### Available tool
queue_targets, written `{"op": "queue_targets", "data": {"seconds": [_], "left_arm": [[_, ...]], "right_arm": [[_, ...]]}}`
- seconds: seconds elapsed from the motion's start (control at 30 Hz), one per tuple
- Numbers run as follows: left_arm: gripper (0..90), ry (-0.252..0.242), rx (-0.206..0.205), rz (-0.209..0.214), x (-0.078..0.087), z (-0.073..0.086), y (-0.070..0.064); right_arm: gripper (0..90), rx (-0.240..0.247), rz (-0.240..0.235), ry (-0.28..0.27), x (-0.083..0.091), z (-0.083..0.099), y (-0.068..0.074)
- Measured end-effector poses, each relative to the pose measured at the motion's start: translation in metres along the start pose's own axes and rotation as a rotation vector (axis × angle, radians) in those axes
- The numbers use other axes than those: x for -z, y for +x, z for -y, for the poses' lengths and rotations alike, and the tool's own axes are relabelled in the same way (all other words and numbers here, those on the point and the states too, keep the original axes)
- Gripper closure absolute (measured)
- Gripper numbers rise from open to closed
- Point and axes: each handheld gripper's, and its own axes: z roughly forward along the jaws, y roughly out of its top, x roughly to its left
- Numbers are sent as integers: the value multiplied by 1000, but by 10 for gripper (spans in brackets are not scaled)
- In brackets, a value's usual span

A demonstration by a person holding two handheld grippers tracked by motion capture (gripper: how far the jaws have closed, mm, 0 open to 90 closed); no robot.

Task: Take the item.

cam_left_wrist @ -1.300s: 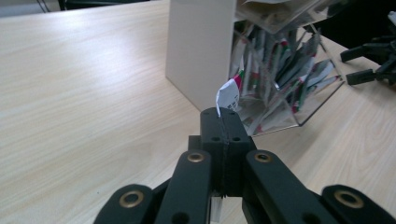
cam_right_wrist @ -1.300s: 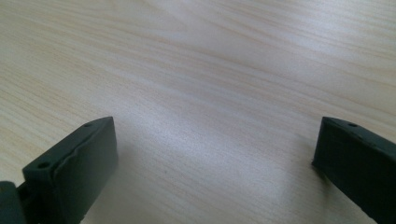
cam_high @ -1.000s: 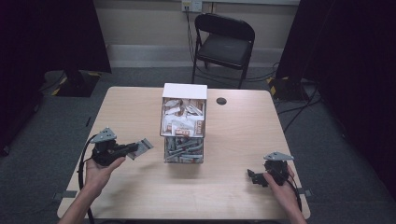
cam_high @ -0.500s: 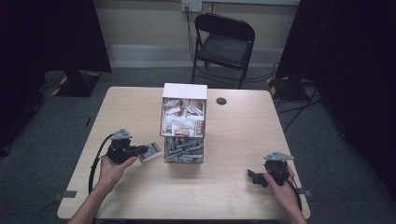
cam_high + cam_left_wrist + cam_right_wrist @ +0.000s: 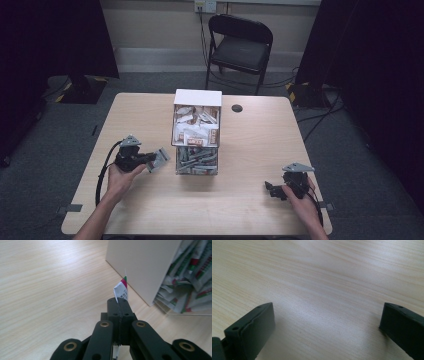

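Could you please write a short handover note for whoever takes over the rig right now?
Left gripper: shut on one sachet, held above the table just left of the box's lower compartment.
Right gripper: open, holding nothing, resting low over bare table at the near right.
Done: one sachet gripped.
Left: probably place that sachet into the box; which compartment, I cannot tell.
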Motion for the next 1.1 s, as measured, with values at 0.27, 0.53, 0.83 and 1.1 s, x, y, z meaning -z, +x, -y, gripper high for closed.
{"op": "queue_targets", "data": {"seconds": [0.27, 0.53, 0.83, 1.1], "left_arm": [[900, 12, 3, -20, -13, 1, 1], [900, 7, 20, -27, -21, 5, 4], [889, 12, 26, -52, -30, 4, 6], [865, 22, 34, -73, -36, 6, 7]], "right_arm": [[0, 0, 0, 0, 0, 0, 0], [0, 0, 0, 0, 0, 0, 0], [0, 0, 0, 0, 0, 0, 0], [0, 0, 0, 0, 0, 0, 0]]}}
